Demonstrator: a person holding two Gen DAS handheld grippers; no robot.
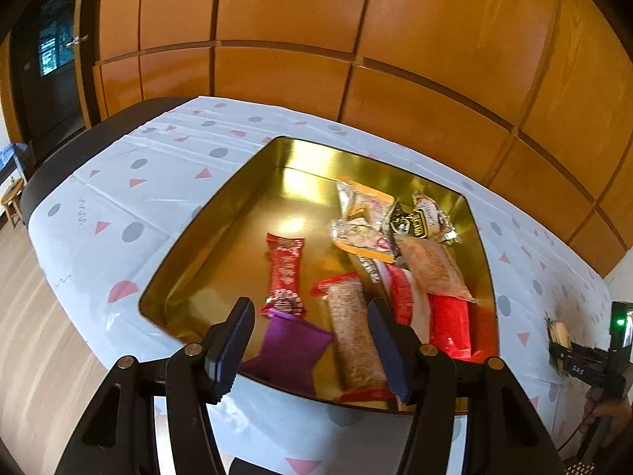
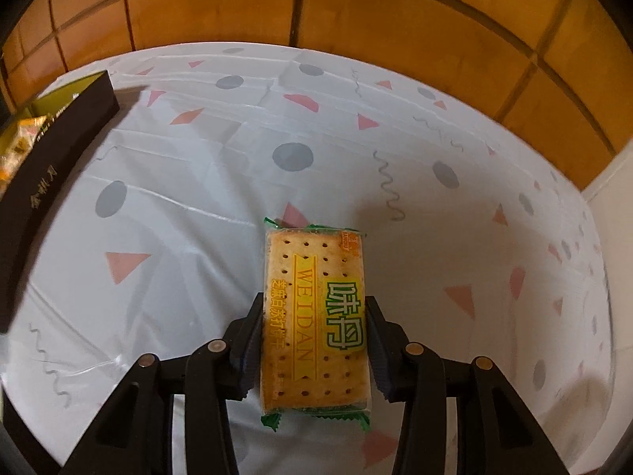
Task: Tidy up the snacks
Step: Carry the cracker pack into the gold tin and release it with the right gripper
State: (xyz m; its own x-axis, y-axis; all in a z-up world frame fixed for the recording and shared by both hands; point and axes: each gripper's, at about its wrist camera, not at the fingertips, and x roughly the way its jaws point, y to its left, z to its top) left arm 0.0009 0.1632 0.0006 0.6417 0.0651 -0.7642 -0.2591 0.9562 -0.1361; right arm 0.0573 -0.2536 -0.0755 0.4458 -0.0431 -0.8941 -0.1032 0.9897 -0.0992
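**Meanwhile, two cameras, two halves of the snack table**

Only the left wrist view shows the whole spread: a table under a white cloth (image 1: 130, 198) printed with grey dots and pink triangles, and on it a large gold tray (image 1: 237, 213) with a shiny bare floor on its left side and snacks heaped toward its right. The right wrist view sees that tray only as a dark outer wall (image 2: 59, 150) at its left edge, with a sliver of yellow-green interior behind it; the rest is cut off.

In the tray lie a long clear pack of brownish biscuits with red ends (image 1: 354, 336), a purple packet (image 1: 290, 350), a red patterned bar (image 1: 285, 269), a red wrapper (image 1: 451, 326) and, further back, clear packs with orange and black labels (image 1: 379, 217) overlapping so that their edges are hard to separate.

The left gripper (image 1: 312, 346) hangs over the near end of the tray, its jaws spread apart with nothing pressed between them; the purple packet and the biscuit pack show in the gap below.

The right gripper (image 2: 314, 340) is clamped on a cracker pack (image 2: 314, 316): clear film, green crimped ends, a pale perforated cracker, a yellow band reading WEIDAN and green characters. It is held over bare cloth, well away from the tray. In the left view the right gripper is just a dark, blurred shape at the far right edge.
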